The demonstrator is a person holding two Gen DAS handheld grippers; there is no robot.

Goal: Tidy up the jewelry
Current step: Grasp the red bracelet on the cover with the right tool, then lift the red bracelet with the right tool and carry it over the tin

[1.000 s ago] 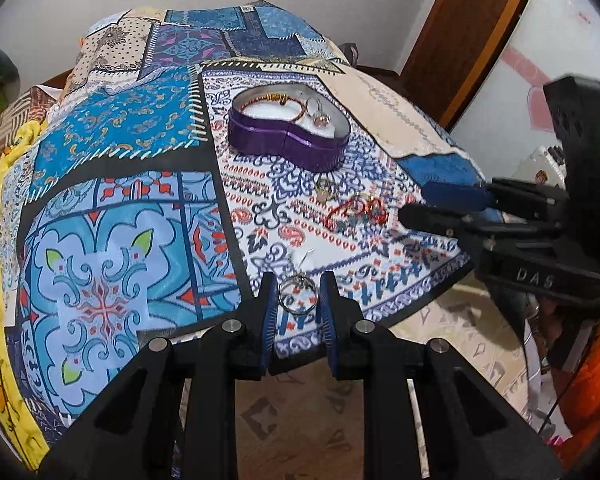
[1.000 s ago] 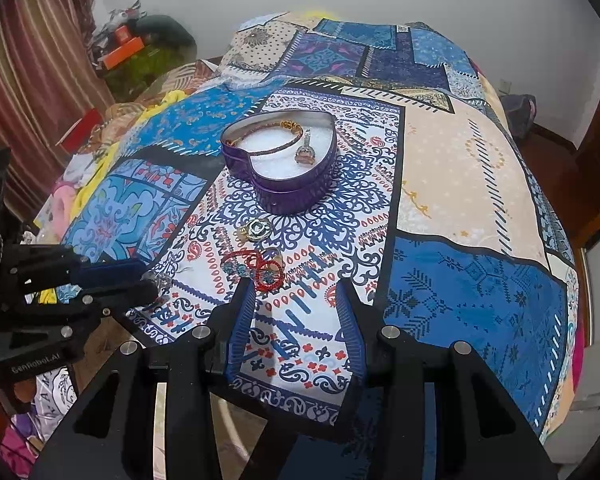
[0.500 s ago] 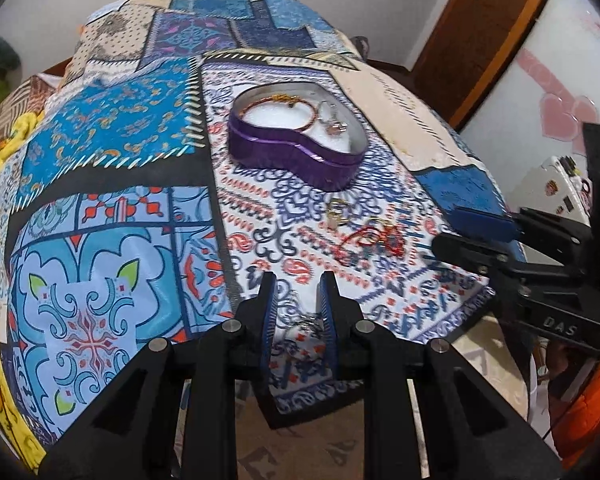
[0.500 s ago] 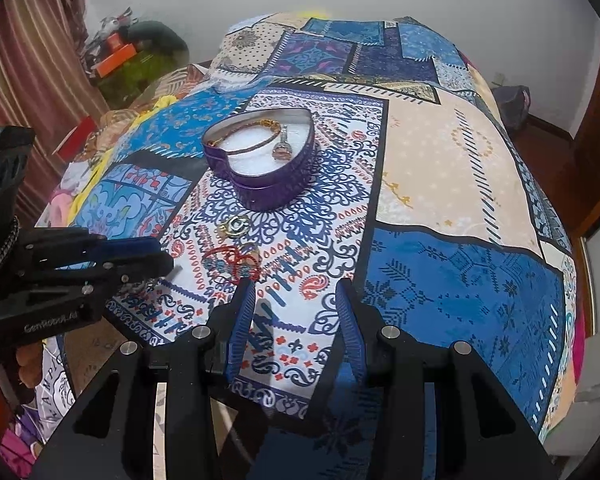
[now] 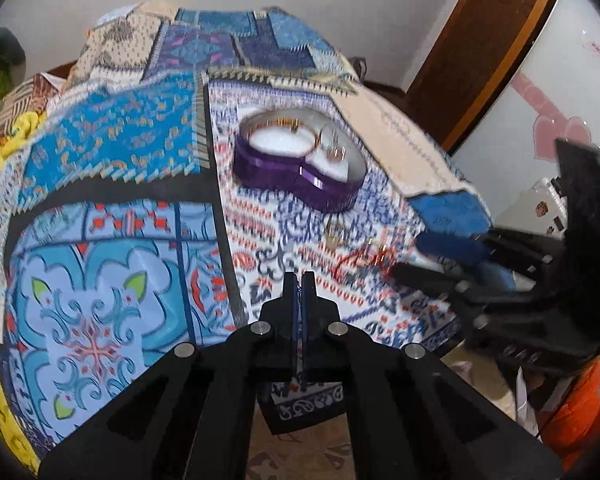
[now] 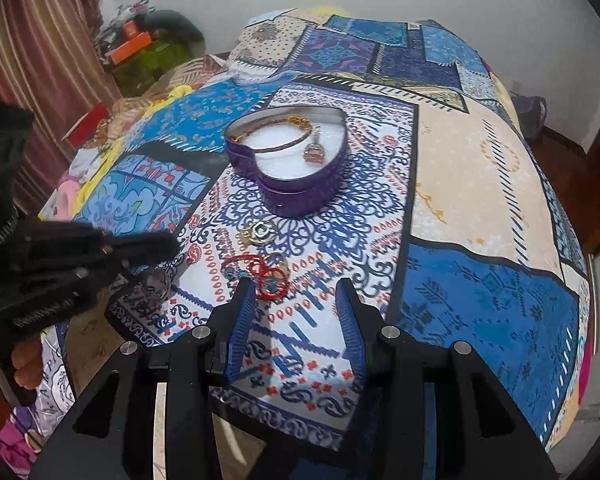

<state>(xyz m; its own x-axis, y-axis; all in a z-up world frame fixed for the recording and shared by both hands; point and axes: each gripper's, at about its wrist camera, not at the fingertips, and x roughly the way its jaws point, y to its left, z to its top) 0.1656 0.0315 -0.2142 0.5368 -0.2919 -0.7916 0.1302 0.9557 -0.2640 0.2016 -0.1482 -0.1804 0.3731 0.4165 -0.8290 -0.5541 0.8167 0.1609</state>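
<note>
A purple heart-shaped box [image 5: 300,168] [image 6: 296,164] sits mid-bed with a bracelet [image 6: 276,134] and a small pendant [image 6: 315,151] inside. On the bedspread in front of it lie a gold ring piece [image 6: 261,232] [image 5: 333,236] and red earrings [image 6: 266,274] [image 5: 364,262]. My left gripper [image 5: 299,284] [image 6: 156,264] is shut on a silver hoop earring [image 6: 157,282], which hangs below its tips near the bed's front edge. My right gripper [image 6: 296,304] is open just in front of the red earrings and shows at the right of the left wrist view [image 5: 428,256].
The patchwork bedspread [image 6: 480,184] covers the bed, whose front edge [image 6: 284,420] is right under the grippers. Striped curtains [image 6: 40,64] and clutter [image 6: 140,48] stand at the left. A wooden door [image 5: 480,40] is at the right.
My left gripper has closed on the silver hoop earring and lifted it off the bedspread. My right gripper stays open and has shifted only slightly.
</note>
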